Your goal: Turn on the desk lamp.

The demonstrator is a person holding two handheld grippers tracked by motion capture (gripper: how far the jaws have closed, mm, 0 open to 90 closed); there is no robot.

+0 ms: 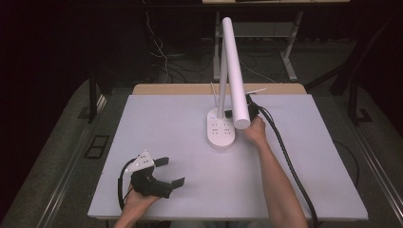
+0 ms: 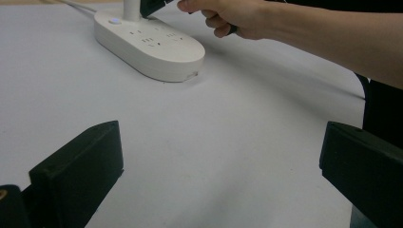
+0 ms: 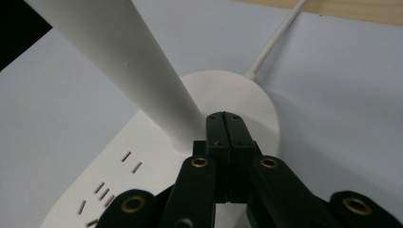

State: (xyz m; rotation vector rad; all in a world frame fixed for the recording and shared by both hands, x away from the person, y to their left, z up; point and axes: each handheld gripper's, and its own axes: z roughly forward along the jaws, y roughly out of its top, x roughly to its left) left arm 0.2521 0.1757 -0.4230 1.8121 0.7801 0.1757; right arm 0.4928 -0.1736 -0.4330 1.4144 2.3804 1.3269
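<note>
Desk lamp sits centre frame in the high view, on the grey desk: white oval base with socket slots on top, upright stem rising from its far end, long tube head angled toward the camera. White cord exits the back of the base toward the wooden far edge.

Right gripper: jaws pressed fully together, nothing between them, tips right at the foot of the stem over the base. In the high view the right hand is just right of the base, partly under the tube head, with a black cable running down to the lower right of the frame.

Left gripper: lower left of the high view, low over the desk, well apart from the lamp. Jaws spread wide, empty; in the left gripper view bare desk lies between them, with the lamp base at upper left and the right hand at top centre. Grey three-cornered plate on top.
</note>
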